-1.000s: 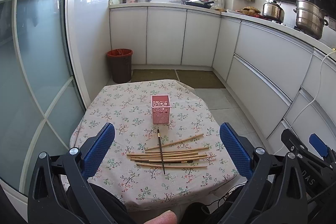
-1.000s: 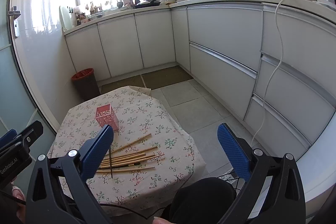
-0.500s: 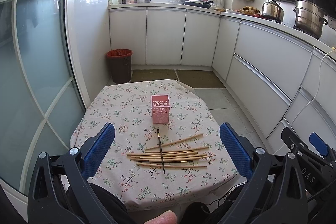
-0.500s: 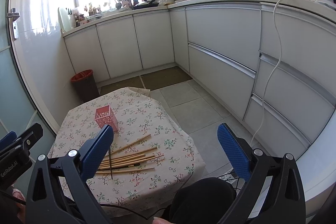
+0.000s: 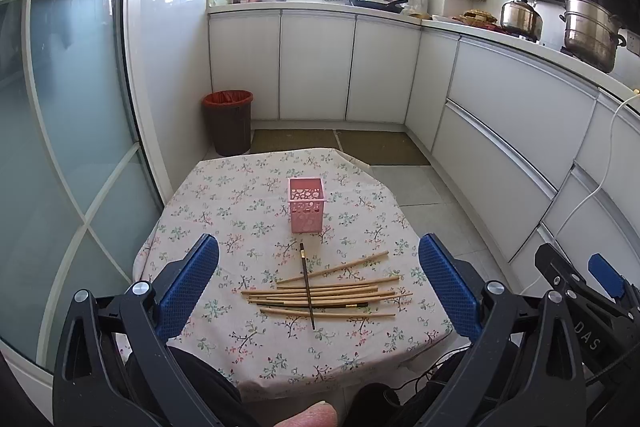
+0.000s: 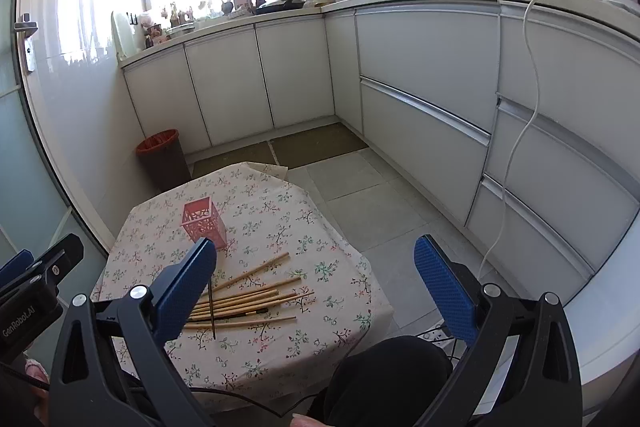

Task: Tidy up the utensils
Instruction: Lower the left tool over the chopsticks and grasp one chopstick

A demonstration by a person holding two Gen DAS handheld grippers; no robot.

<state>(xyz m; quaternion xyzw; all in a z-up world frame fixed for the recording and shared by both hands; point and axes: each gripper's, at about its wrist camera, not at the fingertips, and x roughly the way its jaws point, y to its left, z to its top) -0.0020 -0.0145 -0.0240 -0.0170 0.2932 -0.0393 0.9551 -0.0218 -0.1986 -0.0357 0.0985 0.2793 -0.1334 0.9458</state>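
Several wooden chopsticks (image 5: pixel 328 293) lie in a loose pile on the floral tablecloth (image 5: pixel 224 203), with a dark chopstick (image 5: pixel 307 285) lying across them. A pink perforated holder (image 5: pixel 306 209) stands upright behind the pile and looks empty. My left gripper (image 5: pixel 318 285) is open and empty, held high above the near side of the table. My right gripper (image 6: pixel 316 287) is open and empty, held high to the right of the table. The pile (image 6: pixel 248 301) and the holder (image 6: pixel 204 223) also show in the right wrist view, partly hidden by my left finger pad (image 6: pixel 186 287).
A dark bin with a red liner (image 5: pixel 229 121) stands on the floor beyond the table. White cabinets (image 5: pixel 508 123) run along the back and right. A glass door (image 5: pixel 60 131) is at the left. A white cable (image 6: pixel 516 155) hangs down the cabinets.
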